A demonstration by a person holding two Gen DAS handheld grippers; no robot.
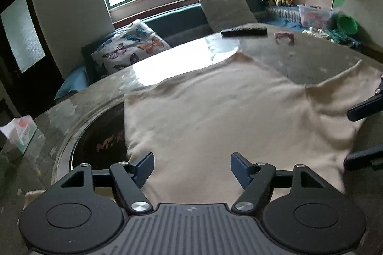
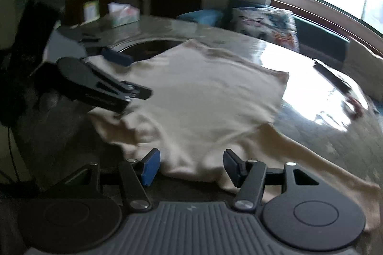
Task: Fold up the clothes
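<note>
A cream long-sleeved garment (image 1: pixel 215 109) lies spread on the round glossy table (image 1: pixel 167 58); it also shows in the right wrist view (image 2: pixel 196 97). My left gripper (image 1: pixel 192 167) is open and empty, hovering over the garment's near edge. My right gripper (image 2: pixel 190 169) is open and empty, over the garment's near edge beside a sleeve (image 2: pixel 311 164). The right gripper's fingers (image 1: pixel 363 109) show at the right edge of the left wrist view. The left gripper (image 2: pixel 124 78) shows in the right wrist view at the garment's left side.
A dark round inset (image 1: pixel 100 135) sits in the table under the garment's left side. A remote (image 1: pixel 244 31) and a small pink object (image 1: pixel 284 36) lie at the table's far side. A tissue box (image 1: pixel 20 133) stands at left. A cushioned bench (image 1: pixel 182 18) runs behind.
</note>
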